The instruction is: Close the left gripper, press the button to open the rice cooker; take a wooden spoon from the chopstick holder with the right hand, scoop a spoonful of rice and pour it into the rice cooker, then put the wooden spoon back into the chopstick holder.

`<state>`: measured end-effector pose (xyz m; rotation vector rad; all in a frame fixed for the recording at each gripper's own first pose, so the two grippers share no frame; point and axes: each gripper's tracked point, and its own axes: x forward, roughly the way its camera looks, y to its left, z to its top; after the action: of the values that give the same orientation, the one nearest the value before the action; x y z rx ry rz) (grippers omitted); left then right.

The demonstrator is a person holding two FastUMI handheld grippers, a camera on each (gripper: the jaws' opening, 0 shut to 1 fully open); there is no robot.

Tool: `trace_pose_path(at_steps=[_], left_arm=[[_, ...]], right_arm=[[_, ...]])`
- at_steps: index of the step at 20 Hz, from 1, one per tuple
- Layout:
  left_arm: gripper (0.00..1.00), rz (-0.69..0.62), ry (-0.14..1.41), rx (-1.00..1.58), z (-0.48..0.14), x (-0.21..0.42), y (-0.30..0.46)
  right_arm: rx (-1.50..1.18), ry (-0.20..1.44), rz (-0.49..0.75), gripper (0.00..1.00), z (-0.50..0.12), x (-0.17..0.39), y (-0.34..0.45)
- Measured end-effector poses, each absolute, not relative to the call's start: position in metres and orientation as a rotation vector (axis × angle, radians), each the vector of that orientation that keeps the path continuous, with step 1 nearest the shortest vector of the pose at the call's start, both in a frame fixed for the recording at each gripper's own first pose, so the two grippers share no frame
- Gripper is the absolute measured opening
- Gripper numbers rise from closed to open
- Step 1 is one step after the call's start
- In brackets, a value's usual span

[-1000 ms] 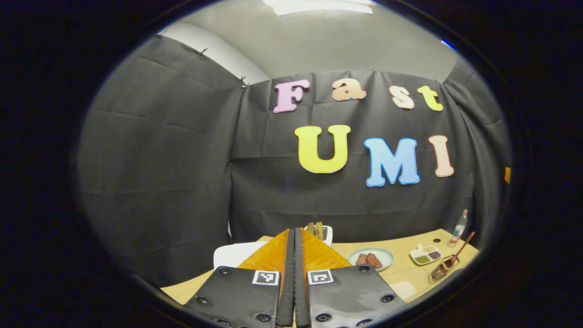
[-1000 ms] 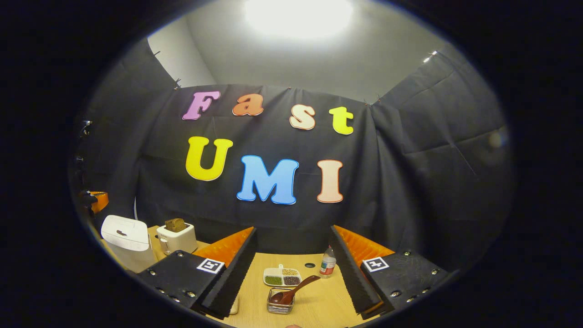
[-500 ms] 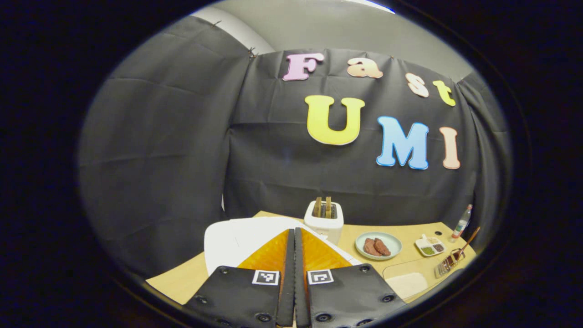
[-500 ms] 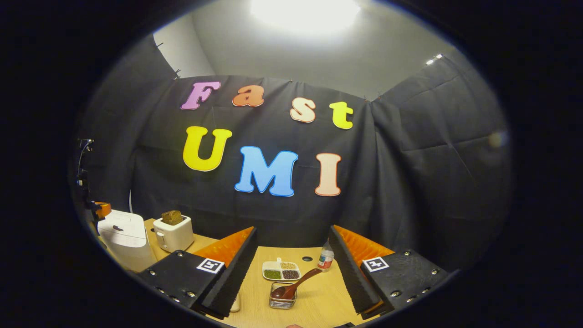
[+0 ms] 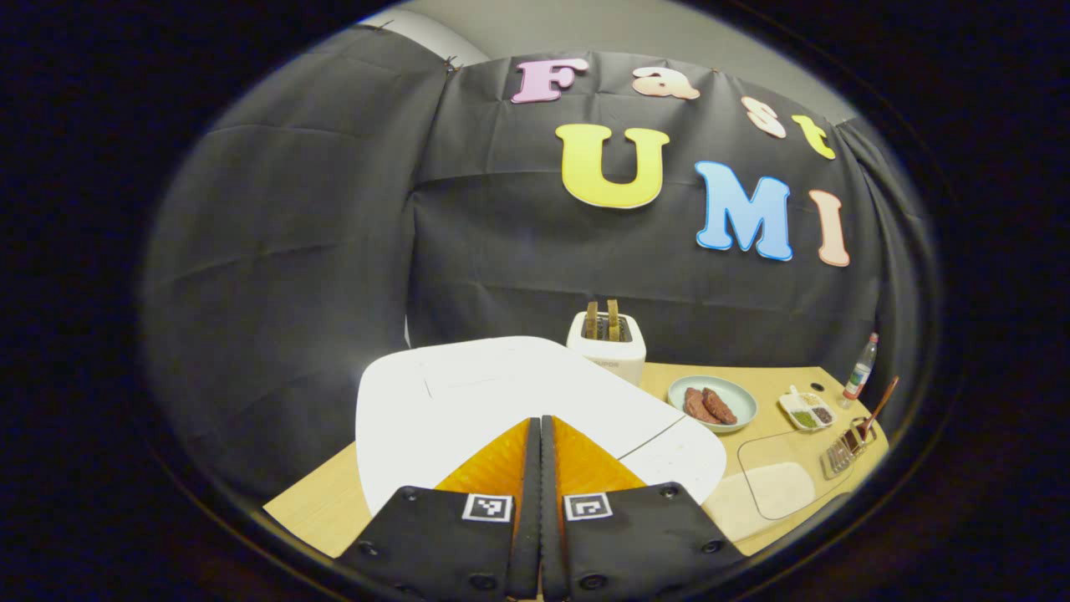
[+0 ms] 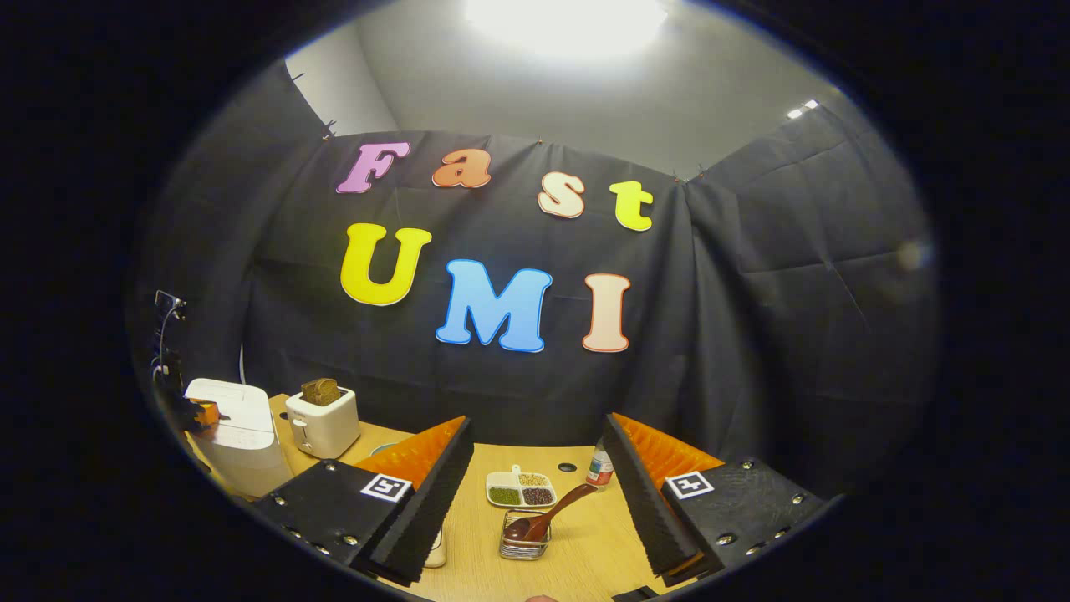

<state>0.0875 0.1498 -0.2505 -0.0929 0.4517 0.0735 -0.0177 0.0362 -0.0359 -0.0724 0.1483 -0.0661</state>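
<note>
Left gripper (image 5: 540,435): fingers pressed together, just above the white rice cooker (image 5: 468,393) lid | Right gripper (image 6: 535,493): spread wide, empty; wooden spoon (image 6: 547,520) leaning in the chopstick holder (image 6: 525,543) between and beyond its fingers | toaster (image 5: 607,347) behind the cooker.

Your table (image 6: 585,548) is pale wood. On it, at its left end, stands the white rice cooker (image 5: 501,401), lid down, with a white toaster (image 5: 606,347) just behind. To the right lie a plate (image 5: 713,404) of meat, a divided dish (image 6: 520,490) of grains, a small bottle (image 6: 598,470) and the wire chopstick holder (image 6: 525,539) with the wooden spoon (image 6: 552,517) leaning in it.
</note>
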Motion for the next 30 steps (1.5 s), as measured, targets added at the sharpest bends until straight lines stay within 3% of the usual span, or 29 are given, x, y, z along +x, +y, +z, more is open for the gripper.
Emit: trace_pose_path(at_steps=[11, 21, 26, 29, 30], left_arm=[[0.08, 0.068, 0.488, -0.094, -0.249, 0.087, 0.141], [0.10, 0.189, 0.271, -0.003, -0.134, 0.107, 0.171], [0.09, 0.159, 0.145, -0.040, -0.075, 0.080, 0.135], [1.00, 0.151, 0.113, -0.040, -0.053, 0.062, 0.116], [0.99, 0.148, 0.099, -0.023, -0.046, 0.057, 0.109]], right_arm=[[-0.015, 0.149, -0.042, 0.95, -0.035, -0.021, 0.031], [-0.001, 0.131, -0.050, 0.95, -0.036, -0.014, -0.008], [0.024, 0.141, -0.046, 0.95, -0.048, -0.001, -0.026], [0.047, 0.157, -0.034, 0.95, -0.058, 0.013, -0.034], [0.057, 0.162, -0.030, 0.95, -0.061, 0.018, -0.036]])
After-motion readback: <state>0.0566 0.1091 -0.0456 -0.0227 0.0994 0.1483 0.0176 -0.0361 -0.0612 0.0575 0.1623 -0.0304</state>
